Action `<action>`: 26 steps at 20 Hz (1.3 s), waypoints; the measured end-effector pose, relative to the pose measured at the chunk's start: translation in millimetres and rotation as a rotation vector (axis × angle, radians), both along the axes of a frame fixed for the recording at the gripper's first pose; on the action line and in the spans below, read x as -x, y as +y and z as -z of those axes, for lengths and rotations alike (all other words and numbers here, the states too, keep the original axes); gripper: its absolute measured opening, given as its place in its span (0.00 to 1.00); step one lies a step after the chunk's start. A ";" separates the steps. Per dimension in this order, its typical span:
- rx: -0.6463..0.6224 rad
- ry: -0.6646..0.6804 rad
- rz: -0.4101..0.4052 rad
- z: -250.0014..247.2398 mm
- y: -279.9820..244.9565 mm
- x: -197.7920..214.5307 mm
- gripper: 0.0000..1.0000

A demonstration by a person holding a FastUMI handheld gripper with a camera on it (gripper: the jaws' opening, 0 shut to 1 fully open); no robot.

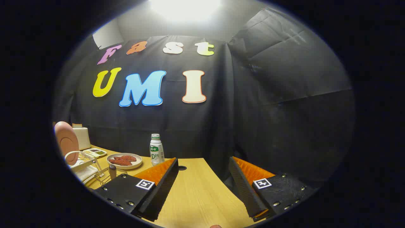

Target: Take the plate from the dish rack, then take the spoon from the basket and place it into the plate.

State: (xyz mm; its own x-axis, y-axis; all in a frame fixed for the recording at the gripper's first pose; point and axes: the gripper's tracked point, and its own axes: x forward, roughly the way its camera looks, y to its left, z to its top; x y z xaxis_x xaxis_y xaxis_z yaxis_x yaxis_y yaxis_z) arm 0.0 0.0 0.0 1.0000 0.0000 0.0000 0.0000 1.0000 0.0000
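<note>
Two fingers of the gripper stand wide apart, holding nothing, over the wooden table. At ten o'clock, the pink plate stands upright in the dish rack.

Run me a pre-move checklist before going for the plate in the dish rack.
1. Gripper open: ok, fingers spread wide with only bare table between them.
2. Nothing held: ok, both fingers free.
3. Plate in place: ok, it stands on edge in the dish rack.
4. Gripper aimed at plate: not ok, the plate sits far off to the left of the left finger, not ahead of the fingers.
5. Obstacles near the rack: not ok, a dish of food and a bottle stand just beside it.
6. Spoon in the basket: cannot tell, only a dark handle shows by the rack.
</note>
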 end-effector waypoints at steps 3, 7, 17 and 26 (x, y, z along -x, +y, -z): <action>0.019 0.040 0.021 -15.8 -17.1 33.4 0.98; 0.028 0.072 0.010 -46.5 -7.5 78.2 0.98; -0.044 0.074 -0.227 -138.5 137.4 152.6 0.98; -0.054 0.029 -0.471 -189.6 264.3 151.0 0.98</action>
